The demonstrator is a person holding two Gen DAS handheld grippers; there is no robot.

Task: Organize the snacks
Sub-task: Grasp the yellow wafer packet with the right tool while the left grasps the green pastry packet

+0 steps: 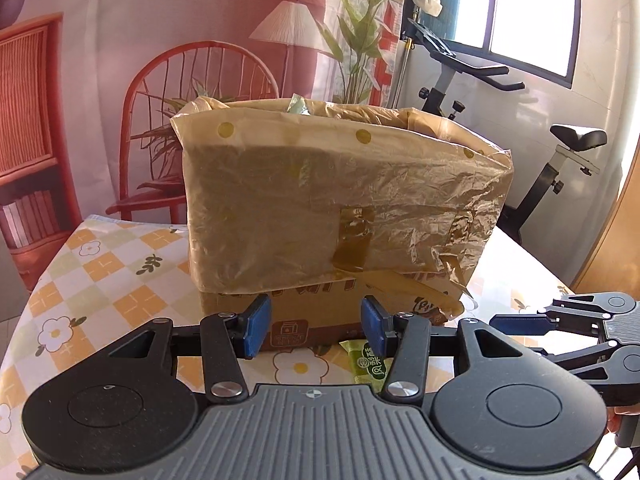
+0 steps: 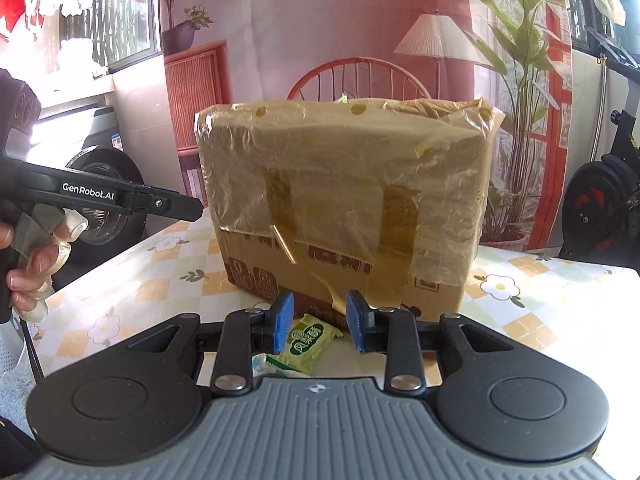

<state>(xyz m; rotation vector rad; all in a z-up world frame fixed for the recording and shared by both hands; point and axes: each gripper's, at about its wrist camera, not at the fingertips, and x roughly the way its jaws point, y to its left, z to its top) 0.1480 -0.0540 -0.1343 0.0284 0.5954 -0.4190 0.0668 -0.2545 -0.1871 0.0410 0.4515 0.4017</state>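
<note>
Right gripper first: its blue pads stand a little apart with nothing pinched between them, and just beyond and below them a green snack packet lies flat on the tabletop, close against the foot of the cardboard box. A second, paler wrapper peeks out beside it, too hidden for me to name. My left gripper is likewise parted and empty, hanging just short of the same box, with that green packet showing by its right-hand pad.

The box is the only container I can see. It is lined with a yellowish plastic bag folded down over its outer walls and taped in place. From this low angle I cannot look inside; only a scrap of greenish wrapper pokes above the back rim, so I judge at least one snack is in there already.

I would say the job is partly done: something sits in the box, while at least one green packet, perhaps two items, is left on the flowered cloth to be picked up and dropped in.
</note>
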